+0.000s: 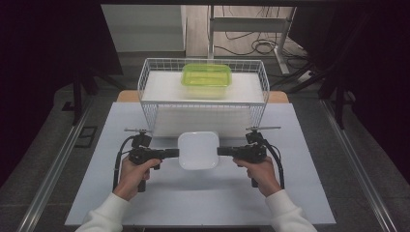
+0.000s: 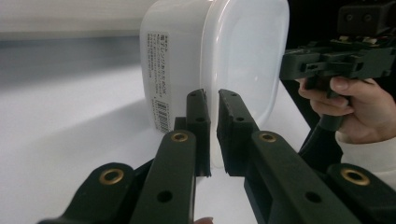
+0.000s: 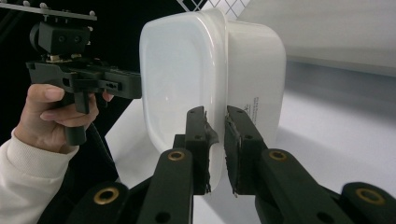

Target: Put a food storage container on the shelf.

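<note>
Both hands are working one thing: a white, rounded-square plastic container with its white lid on [image 1: 198,150], sitting on the pale grey tabletop [image 1: 203,203] near the middle, just in front of the white wire basket [image 1: 145,82] that stands toward twelve o'clock. Inside that basket, at its far side, a translucent green-lidded plastic box [image 1: 206,77] is resting on a white liner. The left gripper [image 1: 175,153] is coming in at the container's nine o'clock side and the right gripper [image 1: 221,151] at its three o'clock side. In the left gripper view, the left gripper [image 2: 213,98] is pinching the projecting lip where lid meets body, its jaws drawn close together with the rim edge running between them; in the right gripper view, the right gripper [image 3: 215,116] is doing the same on the opposite lip, jaws nearly closed on the rim. Each gripper is therefore clamping the container's rim, not resting slack. The step in hand looks like securing a two-sided hold before a lift. The next move is probably calling for raising both grippers together and level, keeping the pinch even so the lid is not prised off, then carrying the container toward twelve o'clock, over the basket's front wall.
</note>
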The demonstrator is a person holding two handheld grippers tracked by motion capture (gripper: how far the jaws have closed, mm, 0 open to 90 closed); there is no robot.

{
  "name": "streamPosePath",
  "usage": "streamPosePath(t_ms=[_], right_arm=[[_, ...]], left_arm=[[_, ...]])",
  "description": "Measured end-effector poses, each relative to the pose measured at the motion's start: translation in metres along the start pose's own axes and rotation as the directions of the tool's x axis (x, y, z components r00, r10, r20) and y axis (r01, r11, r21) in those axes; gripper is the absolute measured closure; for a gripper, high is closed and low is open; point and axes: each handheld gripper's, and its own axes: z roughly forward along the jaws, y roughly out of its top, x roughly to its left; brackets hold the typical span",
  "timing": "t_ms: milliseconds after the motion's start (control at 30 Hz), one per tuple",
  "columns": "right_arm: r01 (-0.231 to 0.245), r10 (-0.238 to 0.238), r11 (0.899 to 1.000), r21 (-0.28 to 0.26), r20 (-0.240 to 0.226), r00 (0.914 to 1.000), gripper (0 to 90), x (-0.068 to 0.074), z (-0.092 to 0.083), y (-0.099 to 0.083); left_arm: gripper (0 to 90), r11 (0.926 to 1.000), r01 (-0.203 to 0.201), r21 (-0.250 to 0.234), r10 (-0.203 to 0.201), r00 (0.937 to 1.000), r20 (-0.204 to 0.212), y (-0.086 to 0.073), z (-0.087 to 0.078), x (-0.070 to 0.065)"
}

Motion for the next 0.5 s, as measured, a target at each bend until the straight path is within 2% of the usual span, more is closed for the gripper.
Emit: streamPosePath(t_ms=[300, 500], right_arm=[[0.007, -0.007, 1.000, -0.017, -0.010, 0.9999, 79.6, 0.002, -0.005, 0.004], [0.017, -0.017, 0.999, -0.040, -0.014, 0.9998, 79.5, 0.006, -0.011, 0.010]], left_arm=[[83.9, 1.0000, -0.007, -0.005, 0.007, 1.0000, 0.001, 0.005, 0.000, -0.002], [83.9, 0.9997, -0.021, -0.015, 0.021, 0.9998, 0.000, 0.019, -0.003, -0.011]])
